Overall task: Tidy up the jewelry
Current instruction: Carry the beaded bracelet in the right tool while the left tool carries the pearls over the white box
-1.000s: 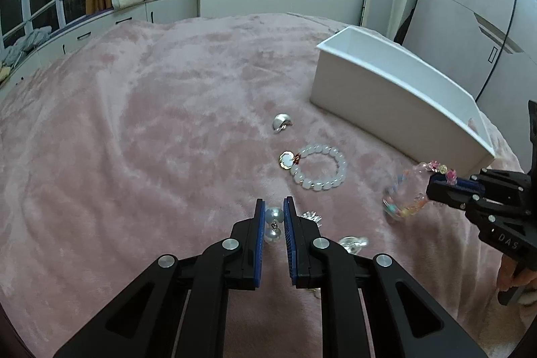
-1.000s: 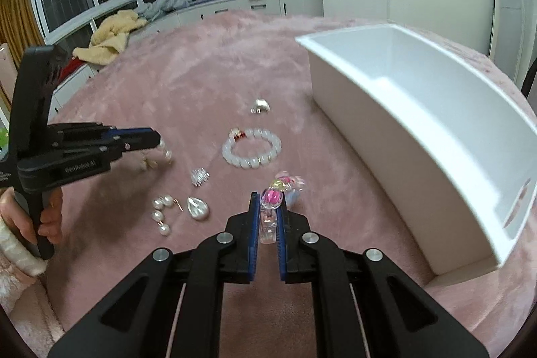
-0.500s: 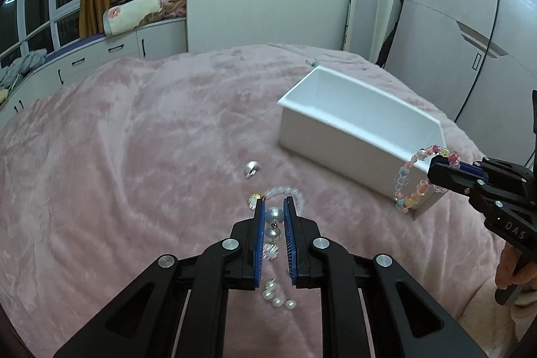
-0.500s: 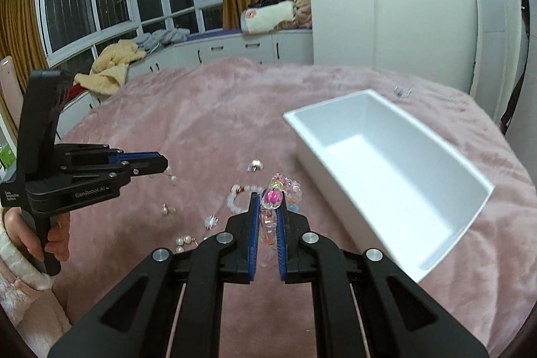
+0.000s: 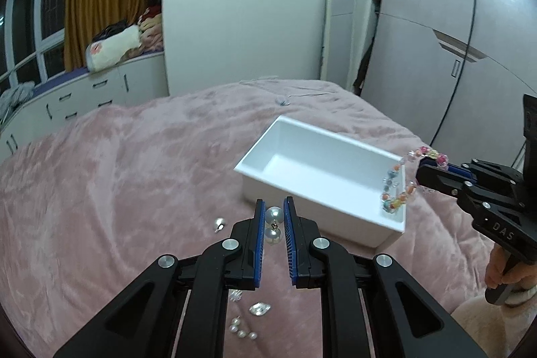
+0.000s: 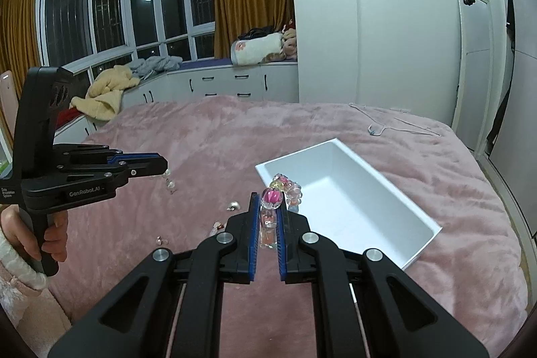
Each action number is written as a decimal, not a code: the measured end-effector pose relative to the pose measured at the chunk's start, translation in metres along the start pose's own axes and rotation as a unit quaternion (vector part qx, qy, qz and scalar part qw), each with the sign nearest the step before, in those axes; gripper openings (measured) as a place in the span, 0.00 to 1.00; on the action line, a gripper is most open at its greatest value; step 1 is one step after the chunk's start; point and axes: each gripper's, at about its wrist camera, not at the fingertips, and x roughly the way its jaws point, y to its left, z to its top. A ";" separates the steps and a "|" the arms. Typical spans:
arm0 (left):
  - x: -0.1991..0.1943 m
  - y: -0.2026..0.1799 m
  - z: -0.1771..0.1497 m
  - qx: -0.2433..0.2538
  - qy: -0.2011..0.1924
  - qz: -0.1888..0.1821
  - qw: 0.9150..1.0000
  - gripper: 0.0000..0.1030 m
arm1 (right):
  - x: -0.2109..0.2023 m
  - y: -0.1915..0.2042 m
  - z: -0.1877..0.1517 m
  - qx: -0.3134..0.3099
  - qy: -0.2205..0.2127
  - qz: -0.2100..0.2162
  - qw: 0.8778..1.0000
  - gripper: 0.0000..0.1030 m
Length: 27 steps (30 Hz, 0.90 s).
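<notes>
- i am gripping the pearl earring [image 5: 273,225] in the left hand-held gripper [image 5: 272,217], above the bed [image 5: 100,190].
- the right hand-held gripper [image 6: 270,207] is clamping the bracelet [image 6: 285,190] beside the box [image 6: 352,190].
- i am aiming to release low inside it.

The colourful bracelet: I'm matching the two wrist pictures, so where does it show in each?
Left wrist view: the bracelet hangs at right from the right gripper, in front of the white box.
Right wrist view: the bracelet sits at centre, clamped at the fingertips.
Shared landmark: the white box on the pink blanket.
</notes>
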 end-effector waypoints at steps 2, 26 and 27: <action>-0.001 -0.010 0.010 0.007 -0.005 -0.008 1.000 0.16 | -0.002 -0.010 0.004 0.004 0.001 0.000 1.000 0.09; 0.136 -0.091 0.099 0.034 0.052 -0.064 0.996 0.16 | 0.026 -0.111 0.023 0.017 0.037 -0.028 0.999 0.09; 0.147 -0.090 0.101 0.030 0.058 -0.062 0.996 0.16 | 0.031 -0.113 0.022 0.018 0.041 -0.027 0.999 0.09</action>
